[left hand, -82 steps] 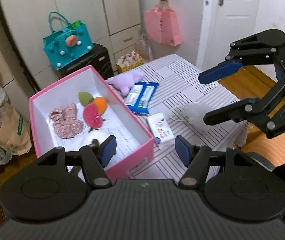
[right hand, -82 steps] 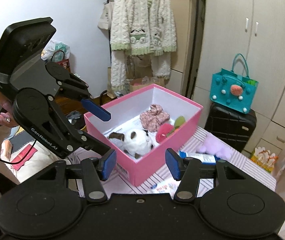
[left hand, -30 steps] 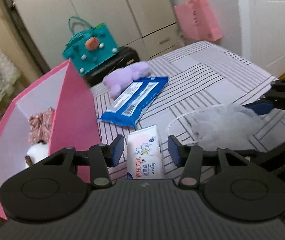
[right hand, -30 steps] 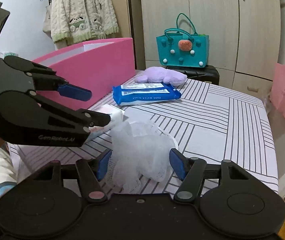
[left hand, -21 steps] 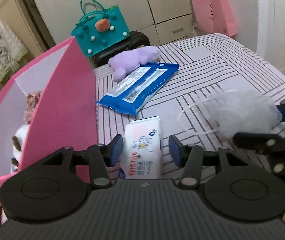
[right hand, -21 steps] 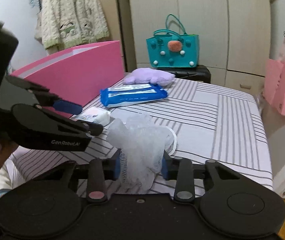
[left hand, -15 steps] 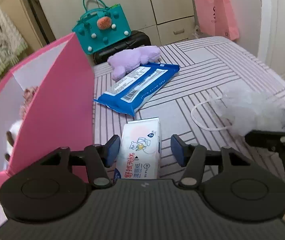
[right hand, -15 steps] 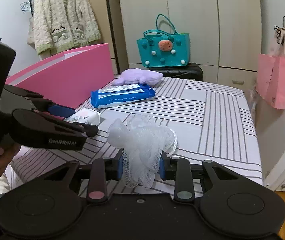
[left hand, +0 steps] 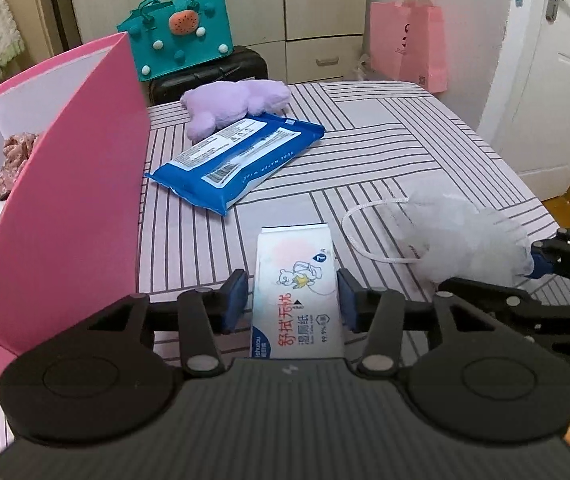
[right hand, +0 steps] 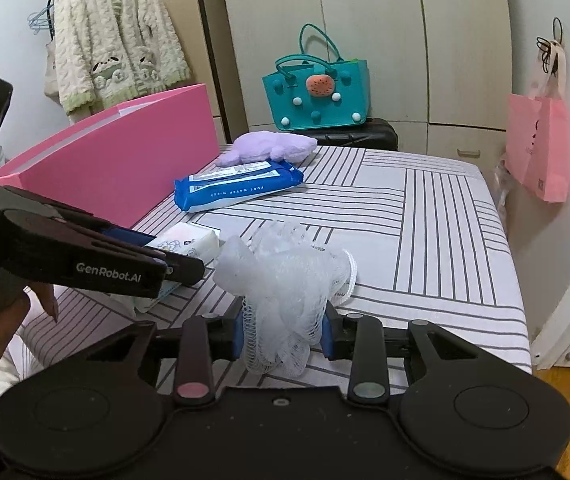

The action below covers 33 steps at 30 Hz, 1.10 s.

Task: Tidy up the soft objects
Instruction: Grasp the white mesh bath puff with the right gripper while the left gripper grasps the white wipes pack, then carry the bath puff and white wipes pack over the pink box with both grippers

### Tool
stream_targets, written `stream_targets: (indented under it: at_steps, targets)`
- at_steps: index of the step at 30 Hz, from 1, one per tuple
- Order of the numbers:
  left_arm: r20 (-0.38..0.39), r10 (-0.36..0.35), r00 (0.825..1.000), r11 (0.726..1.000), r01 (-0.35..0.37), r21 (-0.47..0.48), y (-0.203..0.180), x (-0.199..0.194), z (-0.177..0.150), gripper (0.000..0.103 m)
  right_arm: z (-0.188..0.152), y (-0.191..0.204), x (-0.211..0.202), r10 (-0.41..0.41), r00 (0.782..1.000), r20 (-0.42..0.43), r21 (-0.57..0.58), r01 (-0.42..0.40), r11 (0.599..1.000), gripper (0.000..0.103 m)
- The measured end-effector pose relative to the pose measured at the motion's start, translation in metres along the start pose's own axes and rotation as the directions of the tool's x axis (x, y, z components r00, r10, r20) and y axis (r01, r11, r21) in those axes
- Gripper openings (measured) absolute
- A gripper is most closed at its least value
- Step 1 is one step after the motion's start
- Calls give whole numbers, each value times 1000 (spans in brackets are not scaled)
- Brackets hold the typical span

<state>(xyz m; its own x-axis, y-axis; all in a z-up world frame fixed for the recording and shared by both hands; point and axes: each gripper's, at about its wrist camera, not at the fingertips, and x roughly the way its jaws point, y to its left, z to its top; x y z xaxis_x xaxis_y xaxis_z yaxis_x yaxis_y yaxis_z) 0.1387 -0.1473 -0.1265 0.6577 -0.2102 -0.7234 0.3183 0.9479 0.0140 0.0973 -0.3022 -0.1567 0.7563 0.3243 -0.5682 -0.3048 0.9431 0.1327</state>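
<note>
My right gripper (right hand: 283, 330) is shut on a white mesh bath pouf (right hand: 285, 280), which it holds just above the striped table; the pouf also shows at the right of the left wrist view (left hand: 469, 240). My left gripper (left hand: 291, 306) is open, with its fingers on either side of a small white wet-tissue pack (left hand: 299, 304) that lies on the table; a small gap shows on each side. The pink box (left hand: 69, 208) stands at the left, with a floral scrunchie (left hand: 15, 160) and a white plush inside.
A blue wipes pack (left hand: 237, 160) and a purple plush (left hand: 237, 106) lie further back on the striped table (left hand: 405, 152). Beyond the table are a teal bag (left hand: 181, 46) on a black suitcase and a pink bag (left hand: 409, 46). The table's right edge is close to the pouf.
My right gripper has shut on the pouf and lifted it slightly. My left gripper has moved forward, so its open fingers now sit around the small tissue pack.
</note>
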Motion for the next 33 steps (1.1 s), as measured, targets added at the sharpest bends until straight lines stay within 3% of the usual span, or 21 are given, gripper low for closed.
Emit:
stream_targets:
  at_steps: [5, 9, 17, 25, 33]
  targets:
    - [26, -21, 999, 1000, 21, 2, 1, -2, -4, 40, -2, 0, -2, -7, 1000, 5, 20, 7, 1000, 37]
    - [43, -28, 999, 999, 27, 18, 0, -4, -6, 39, -1, 2, -4, -11, 1000, 1, 33, 11, 999, 35]
    - [36, -115, 993, 993, 115, -7, 8, -19, -3, 39, 6, 4, -11, 39, 998, -43, 61, -36, 997, 34]
    - [-10, -220, 975, 975, 221, 31, 26, -48, 0, 39, 19, 5, -25, 77, 991, -105, 49, -72, 996, 35]
    - [-40, -287, 957, 954, 289, 79, 38, -83, 9, 39, 44, 12, -39, 155, 971, -184, 59, -147, 987, 35]
